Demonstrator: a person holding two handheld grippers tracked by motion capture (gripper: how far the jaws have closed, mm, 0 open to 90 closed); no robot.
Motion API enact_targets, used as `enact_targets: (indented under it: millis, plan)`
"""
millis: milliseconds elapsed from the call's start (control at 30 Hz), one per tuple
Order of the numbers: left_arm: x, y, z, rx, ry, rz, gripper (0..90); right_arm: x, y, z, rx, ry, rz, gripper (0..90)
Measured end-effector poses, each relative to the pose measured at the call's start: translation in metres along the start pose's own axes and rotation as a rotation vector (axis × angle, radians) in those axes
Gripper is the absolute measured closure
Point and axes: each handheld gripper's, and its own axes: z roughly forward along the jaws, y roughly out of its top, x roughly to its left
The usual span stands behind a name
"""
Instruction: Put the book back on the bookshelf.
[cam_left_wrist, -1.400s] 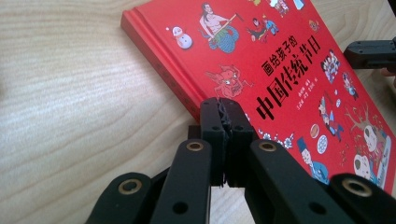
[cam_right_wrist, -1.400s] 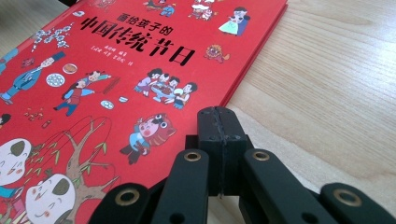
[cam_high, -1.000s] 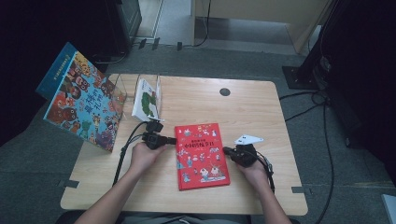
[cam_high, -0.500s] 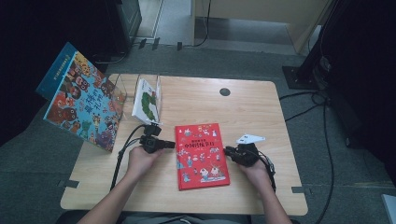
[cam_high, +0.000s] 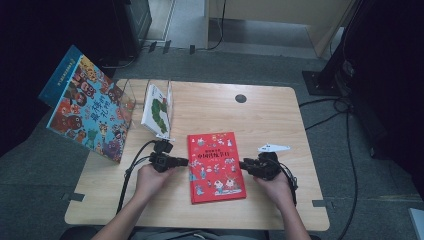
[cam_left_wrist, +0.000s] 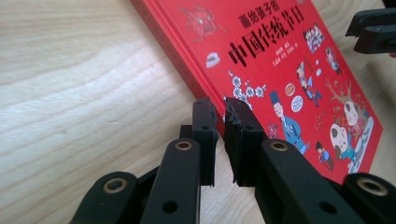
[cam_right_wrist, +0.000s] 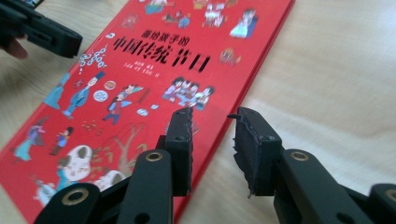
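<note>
A red picture book (cam_high: 216, 166) lies flat in the middle of the wooden table (cam_high: 280, 120). My left gripper (cam_high: 186, 161) points at its left edge. In the left gripper view the jaws (cam_left_wrist: 217, 105) stand a narrow gap apart, having just been opening. Nothing is pinched between them, and the book's (cam_left_wrist: 289, 70) edge lies just beyond the tips. My right gripper (cam_high: 242, 165) points at the book's right edge. Its jaws (cam_right_wrist: 212, 116) have also just been opening and stand wider, with bare table in the gap and the book (cam_right_wrist: 154, 70) under one jaw.
A large colourful book (cam_high: 87, 107) leans at the table's left edge. A clear stand holds a white book (cam_high: 156, 105) behind my left gripper. A small black hole (cam_high: 240, 98) marks the far middle of the table. Cables trail from both grippers.
My left gripper has slid a little toward the near side along the book's left edge. The right gripper and the red book have stayed in place.
</note>
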Motion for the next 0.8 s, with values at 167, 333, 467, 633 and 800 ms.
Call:
enact_targets:
  millis: [167, 333, 467, 633, 800]
  plan:
    - [-0.003, -0.002, 0.004, 0.019, -0.003, -0.003, 83.0, 0.004, 0.003, 0.010, 0.090, 0.012, 0.041, 62.9]
    - [-0.003, -0.007, 0.004, 0.016, -0.009, -0.026, 83.8, 0.001, 0.009, 0.015, 0.144, 0.015, 0.094, 61.8]
    - [-0.004, -0.009, 0.004, 0.009, -0.012, -0.037, 85.1, 0.001, 0.018, 0.019, 0.197, 0.006, 0.108, 62.0]
    - [-0.010, -0.010, 0.008, 0.007, -0.022, -0.024, 86.5, -0.002, 0.030, 0.024, 0.240, -0.030, 0.140, 61.3]
    - [-0.015, -0.011, 0.013, 0.003, -0.027, -0.006, 85.7, -0.013, 0.037, 0.024, 0.263, -0.025, 0.199, 62.8]
